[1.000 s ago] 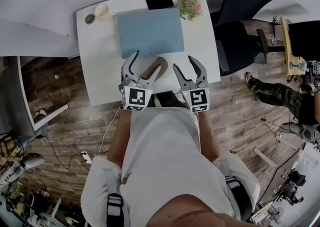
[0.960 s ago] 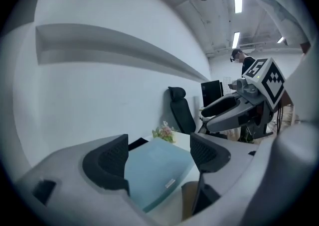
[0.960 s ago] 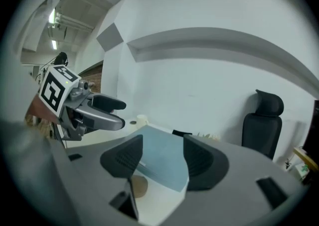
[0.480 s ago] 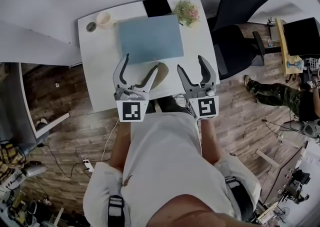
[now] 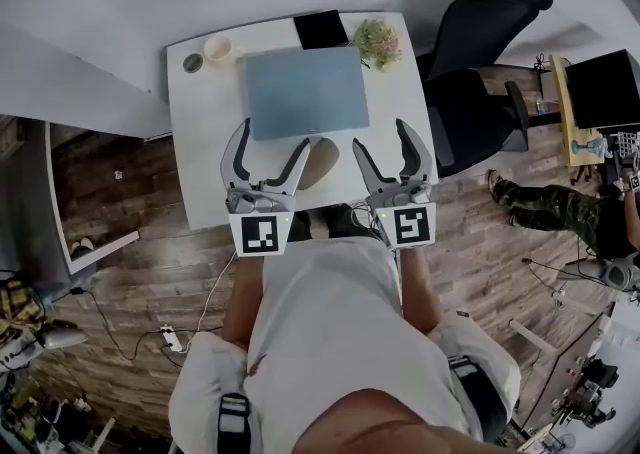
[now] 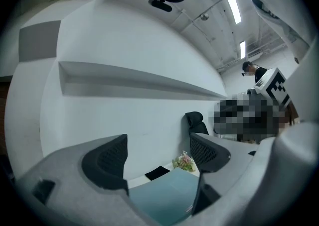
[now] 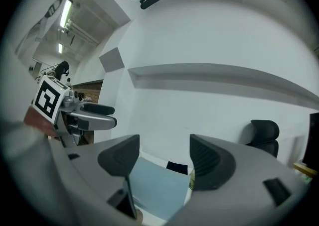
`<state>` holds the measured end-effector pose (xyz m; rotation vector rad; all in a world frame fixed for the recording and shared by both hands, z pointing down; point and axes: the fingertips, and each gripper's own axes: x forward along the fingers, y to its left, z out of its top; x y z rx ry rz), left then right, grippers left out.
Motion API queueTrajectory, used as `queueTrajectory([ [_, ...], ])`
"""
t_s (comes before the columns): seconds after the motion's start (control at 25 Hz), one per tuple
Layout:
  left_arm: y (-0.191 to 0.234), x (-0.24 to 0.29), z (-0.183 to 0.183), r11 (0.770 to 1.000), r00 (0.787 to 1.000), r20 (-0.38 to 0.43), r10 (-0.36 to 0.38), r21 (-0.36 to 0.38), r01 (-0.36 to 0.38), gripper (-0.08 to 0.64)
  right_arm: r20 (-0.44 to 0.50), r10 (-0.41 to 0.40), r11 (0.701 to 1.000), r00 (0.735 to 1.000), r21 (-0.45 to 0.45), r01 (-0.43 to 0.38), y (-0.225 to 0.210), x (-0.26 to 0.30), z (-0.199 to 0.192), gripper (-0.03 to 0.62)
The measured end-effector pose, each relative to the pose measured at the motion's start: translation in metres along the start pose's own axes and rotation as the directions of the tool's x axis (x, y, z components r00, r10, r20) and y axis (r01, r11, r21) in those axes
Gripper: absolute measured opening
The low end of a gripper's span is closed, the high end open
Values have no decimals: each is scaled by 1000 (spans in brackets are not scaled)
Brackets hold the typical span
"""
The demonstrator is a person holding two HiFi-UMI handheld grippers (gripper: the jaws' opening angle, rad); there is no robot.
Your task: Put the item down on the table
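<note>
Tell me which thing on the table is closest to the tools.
The tan curved item, between the left tool and the right tool, whose empty jaws are opening; the blue mat, cup and plant sit farther back.

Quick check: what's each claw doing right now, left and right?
Left claw: open, empty.
Right claw: opening, nothing between its jaws.

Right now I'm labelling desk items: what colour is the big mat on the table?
Muted light blue; the mat shows best in the head view.
</note>
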<state>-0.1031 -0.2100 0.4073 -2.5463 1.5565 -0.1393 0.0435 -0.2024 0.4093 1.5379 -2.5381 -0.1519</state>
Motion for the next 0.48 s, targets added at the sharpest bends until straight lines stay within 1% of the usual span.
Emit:
queueTrajectory([
  [0.12, -2, -4, 4, 999, 999, -11, 45, 9, -45, 391, 31, 41, 999, 999, 1, -41, -1, 2, 6, 301],
  [0.24, -8, -4, 8, 993, 993, -25, 115, 17, -114, 391, 47, 91, 996, 995, -2, -91, -9, 3, 7, 301],
  [0.36, -22, -2, 8, 986, 985, -43, 166, 28, -165, 391, 47, 130, 991, 990, -9, -130, -21, -1, 1, 301],
  [0.48, -41, 0, 9, 980, 978, -56, 199, 18, -198, 391, 45, 155, 988, 987, -15, -154, -34, -9, -5, 301],
])
